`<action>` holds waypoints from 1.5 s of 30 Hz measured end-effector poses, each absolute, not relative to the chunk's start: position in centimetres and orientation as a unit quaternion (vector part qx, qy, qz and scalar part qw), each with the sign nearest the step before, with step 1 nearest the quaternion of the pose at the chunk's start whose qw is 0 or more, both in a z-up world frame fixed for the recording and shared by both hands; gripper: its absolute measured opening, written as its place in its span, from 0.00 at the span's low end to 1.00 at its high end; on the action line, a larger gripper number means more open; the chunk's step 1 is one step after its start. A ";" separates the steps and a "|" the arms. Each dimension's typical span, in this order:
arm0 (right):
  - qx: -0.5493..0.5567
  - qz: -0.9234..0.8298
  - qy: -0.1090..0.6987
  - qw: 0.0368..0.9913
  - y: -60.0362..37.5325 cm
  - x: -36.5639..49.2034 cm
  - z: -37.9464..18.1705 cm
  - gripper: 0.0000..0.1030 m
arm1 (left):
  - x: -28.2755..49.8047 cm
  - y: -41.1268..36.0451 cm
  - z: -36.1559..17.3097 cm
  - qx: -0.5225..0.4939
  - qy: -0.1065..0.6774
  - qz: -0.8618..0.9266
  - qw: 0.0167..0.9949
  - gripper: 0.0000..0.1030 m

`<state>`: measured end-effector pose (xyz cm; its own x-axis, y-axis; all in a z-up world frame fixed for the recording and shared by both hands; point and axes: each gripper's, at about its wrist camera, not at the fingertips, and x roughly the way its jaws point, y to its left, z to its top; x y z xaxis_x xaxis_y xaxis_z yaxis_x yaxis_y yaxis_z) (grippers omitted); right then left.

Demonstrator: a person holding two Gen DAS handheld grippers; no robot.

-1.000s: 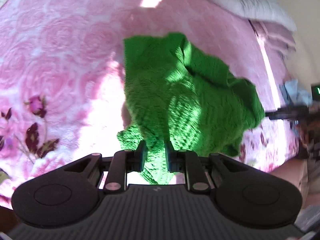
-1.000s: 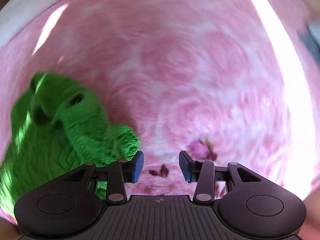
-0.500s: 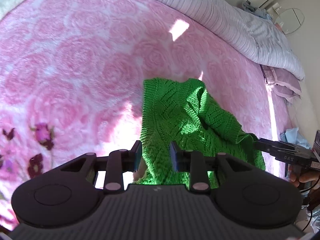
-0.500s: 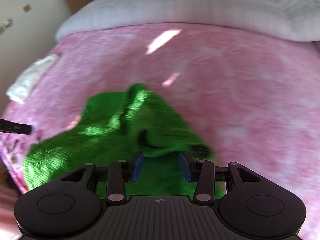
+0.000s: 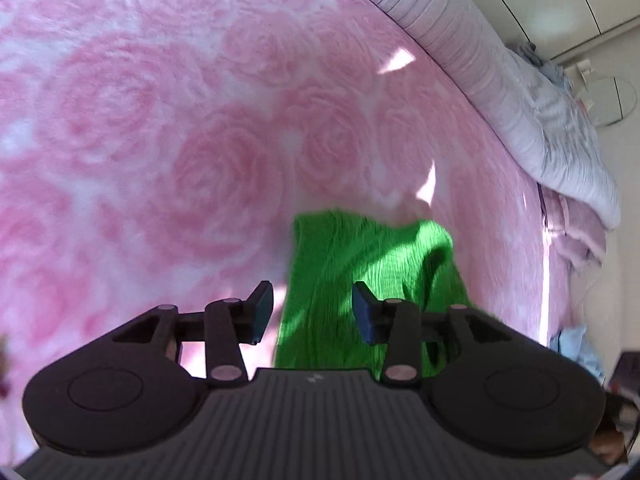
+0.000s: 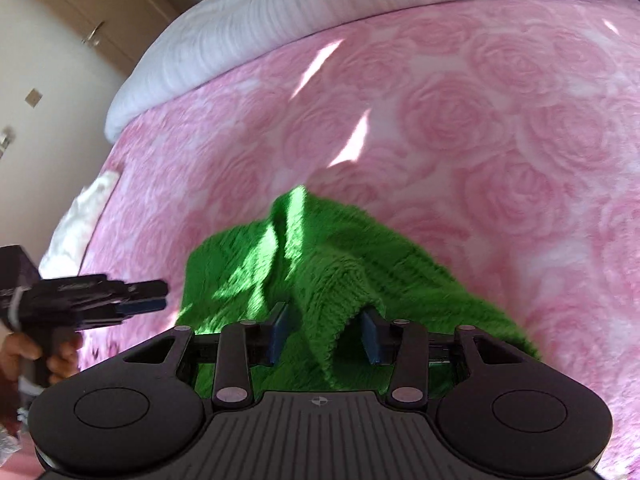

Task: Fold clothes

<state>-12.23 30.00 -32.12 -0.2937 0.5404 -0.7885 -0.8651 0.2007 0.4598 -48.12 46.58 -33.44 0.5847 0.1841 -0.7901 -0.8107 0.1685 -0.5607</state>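
- Green knit, that's the sweater (image 5: 360,280) I'm folding. In my left wrist view it lies crumpled on the pink rose-print blanket (image 5: 180,140), just ahead of my left tongs (image 5: 312,312) and running under them toward the right.
- Left tongs are spread wide here, blue pads (image 5: 262,310) well apart with nothing pinched. The knit shows through the gap, but I can't tell if the pads actually touch it. It's blurry.
- Also in this view: a grey-white striped duvet (image 5: 520,100) bunched along the far edge of the bed, and some light blue cloth (image 5: 572,344) off the bed's right side.
- Over to my right wrist view: the sweater (image 6: 320,272) is heaped into a peak right in front of the right tongs (image 6: 326,336), sun streaks across it.
- Right tongs are wide open too. A flap of the knit hangs between the two pads (image 6: 370,336), not squeezed by either.
- My left tongs (image 6: 152,296) show up at the left of this view, pointing at the sweater's left edge and just short of it, with my hand (image 6: 24,356) wrapped round the handle.
- A white cloth (image 6: 84,208) sits at the bed's left edge, with the duvet (image 6: 280,20) along the top.
- No baskets or bins anywhere in either view, so everything's just loose on the bed.
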 end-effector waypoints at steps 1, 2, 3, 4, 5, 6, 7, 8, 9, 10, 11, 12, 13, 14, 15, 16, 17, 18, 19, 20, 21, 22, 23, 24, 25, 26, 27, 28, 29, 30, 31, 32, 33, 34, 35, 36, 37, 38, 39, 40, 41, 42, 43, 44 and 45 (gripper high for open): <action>-0.157 0.610 0.520 0.576 30.1 -11.8 -31.9 0.23 | -47.6 47.1 -34.0 -0.542 0.288 0.349 0.708 0.34; -0.158 0.609 0.519 0.578 30.3 -11.3 -31.8 0.20 | -47.1 47.5 -34.5 -0.544 0.286 0.346 0.709 0.29; -0.158 0.610 0.515 0.582 30.2 -10.9 -31.4 0.11 | -46.7 47.8 -34.9 -0.548 0.283 0.342 0.709 0.25; -0.158 0.610 0.510 0.586 30.1 -10.4 -31.1 0.05 | -46.3 48.1 -35.2 -0.554 0.279 0.336 0.709 0.13; -0.158 0.613 0.501 0.590 30.1 -9.9 -30.7 0.04 | -46.0 48.3 -35.3 -0.555 0.274 0.328 0.714 0.02; -0.161 0.617 0.490 0.595 30.1 -9.4 -30.1 0.02 | -45.7 48.4 -35.0 -0.552 0.269 0.318 0.722 0.01; -0.163 0.621 0.478 0.600 30.2 -8.8 -29.6 0.02 | -45.4 48.5 -34.7 -0.548 0.265 0.309 0.731 0.01; -0.166 0.625 0.465 0.605 30.3 -8.2 -29.0 0.02 | -45.2 48.6 -33.8 -0.536 0.260 0.304 0.743 0.01; -0.168 0.628 0.453 0.610 30.4 -7.6 -28.4 0.02 | -44.9 48.7 -32.8 -0.521 0.254 0.302 0.757 0.01; -0.168 0.633 0.440 0.615 30.7 -6.8 -27.5 0.01 | -44.6 49.3 -31.5 -0.507 0.241 0.302 0.771 0.01; -0.168 0.637 0.426 0.620 31.0 -5.9 -26.6 0.01 | -44.3 50.0 -30.1 -0.493 0.225 0.303 0.784 0.01; -0.169 0.641 0.412 0.625 31.4 -5.1 -25.6 0.01 | -43.9 50.8 -28.6 -0.478 0.209 0.304 0.797 0.01; -0.175 0.644 0.396 0.631 32.1 -4.2 -24.7 0.01 | -43.6 51.5 -27.2 -0.463 0.193 0.305 0.810 0.01; -0.177 0.645 0.379 0.640 32.7 -3.3 -23.8 0.01 | -43.2 52.2 -25.8 -0.448 0.176 0.305 0.822 0.01; -0.165 0.640 0.363 0.657 33.6 -2.2 -22.9 0.01 | -42.4 53.1 -24.5 -0.433 0.170 0.310 0.829 0.01; -0.152 0.635 0.346 0.674 34.4 -1.2 -22.0 0.01 | -41.5 53.9 -23.4 -0.418 0.167 0.317 0.835 0.02; -0.140 0.629 0.329 0.690 35.2 -0.1 -21.1 0.01 | -40.5 54.7 -22.2 -0.404 0.164 0.323 0.840 0.02; -0.126 0.622 0.312 0.707 36.0 0.9 -20.2 0.02 | -39.5 55.6 -21.1 -0.389 0.161 0.330 0.845 0.03; -0.110 0.607 0.295 0.730 36.6 1.5 -19.5 0.10 | -38.6 56.4 -19.9 -0.374 0.158 0.336 0.850 0.07; -0.110 0.587 0.286 0.749 37.2 2.0 -18.8 0.19 | -37.6 57.2 -18.7 -0.359 0.155 0.343 0.854 0.09; -0.113 0.575 0.292 0.756 37.5 2.3 -18.5 0.50 | -36.9 57.6 -18.4 -0.349 0.168 0.344 0.856 0.10; -0.111 0.564 0.298 0.762 37.7 2.6 -18.1 0.66 | -36.6 57.4 -18.7 -0.338 0.183 0.347 0.855 0.16; -0.089 0.564 0.309 0.761 37.0 2.9 -18.2 0.67 | -36.5 57.0 -19.1 -0.326 0.196 0.353 0.855 0.23; -0.076 0.571 0.324 0.750 36.2 2.9 -18.6 0.67 | -36.7 56.3 -19.7 -0.317 0.205 0.361 0.853 0.27; -0.066 0.577 0.340 0.739 35.3 2.8 -19.1 0.67 | -37.2 55.6 -20.4 -0.309 0.212 0.370 0.850 0.33; -0.075 0.581 0.358 0.727 34.2 2.4 -20.0 0.67 | -37.8 55.0 -21.4 -0.311 0.228 0.377 0.842 0.34; -0.090 0.580 0.374 0.718 33.1 1.9 -21.1 0.67 | -38.7 54.3 -22.5 -0.323 0.246 0.383 0.830 0.34; -0.108 0.577 0.391 0.709 31.9 1.2 -22.3 0.67 | -39.6 53.7 -23.7 -0.338 0.263 0.388 0.816 0.34; -0.127 0.576 0.404 0.699 30.7 0.5 -23.4 0.67 | -40.8 52.7 -24.9 -0.359 0.276 0.391 0.801 0.34; -0.149 0.585 0.399 0.690 29.6 -1.0 -23.8 0.67 | -42.2 51.6 -26.0 -0.382 0.288 0.394 0.785 0.34; -0.170 0.595 0.393 0.680 28.5 -2.4 -24.2 0.67 | -43.5 50.3 -26.9 -0.402 0.298 0.395 0.770 0.34; -0.192 0.604 0.387 0.670 27.5 -3.8 -24.7 0.67 | -44.9 48.9 -27.7 -0.421 0.307 0.397 0.756 0.34; -0.213 0.612 0.381 0.660 26.4 -5.2 -25.1 0.67 | -46.1 47.5 -28.1 -0.432 0.315 0.400 0.745 0.34; -0.234 0.620 0.374 0.649 25.3 -6.6 -25.5 0.67 | -47.3 46.1 -28.3 -0.441 0.322 0.403 0.735 0.34; -0.255 0.628 0.367 0.637 24.2 -8.0 -25.9 0.67 | -48.4 44.6 -28.6 -0.449 0.330 0.406 0.724 0.34; -0.276 0.635 0.360 0.625 23.1 -9.4 -26.3 0.66 | -49.6 43.2 -28.8 -0.458 0.337 0.409 0.714 0.34; -0.297 0.642 0.353 0.613 22.0 -10.8 -26.7 0.64 | -50.2 41.9 -28.6 -0.458 0.341 0.408 0.713 0.34; -0.317 0.648 0.345 0.600 21.0 -12.2 -27.1 0.63 | -50.6 40.7 -28.1 -0.454 0.343 0.406 0.715 0.34; -0.337 0.654 0.338 0.587 19.9 -13.6 -27.5 0.59 | -51.1 39.5 -27.7 -0.451 0.345 0.403 0.718 0.34; -0.357 0.659 0.330 0.573 18.8 -15.0 -28.0 0.58 | -51.5 38.3 -27.2 -0.447 0.348 0.400 0.720 0.34; -0.379 0.667 0.317 0.558 17.7 -16.5 -28.3 0.58 | -51.9 37.0 -26.7 -0.444 0.350 0.398 0.723 0.35; -0.409 0.683 0.281 0.536 16.8 -18.4 -28.6 0.57 | -52.3 35.8 -26.3 -0.440 0.353 0.395 0.725 0.35; -0.432 0.693 0.250 0.520 15.9 -19.9 -29.1 0.57 | -52.4 34.7 -25.8 -0.431 0.357 0.391 0.731 0.37; -0.454 0.700 0.222 0.505 15.0 -21.3 -29.7 0.57 | -52.2 33.8 -25.5 -0.420 0.364 0.383 0.738 0.38; -0.472 0.698 0.205 0.499 14.6 -22.2 -30.4 0.56 | -51.7 33.1 -25.2 -0.407 0.372 0.375 0.745 0.39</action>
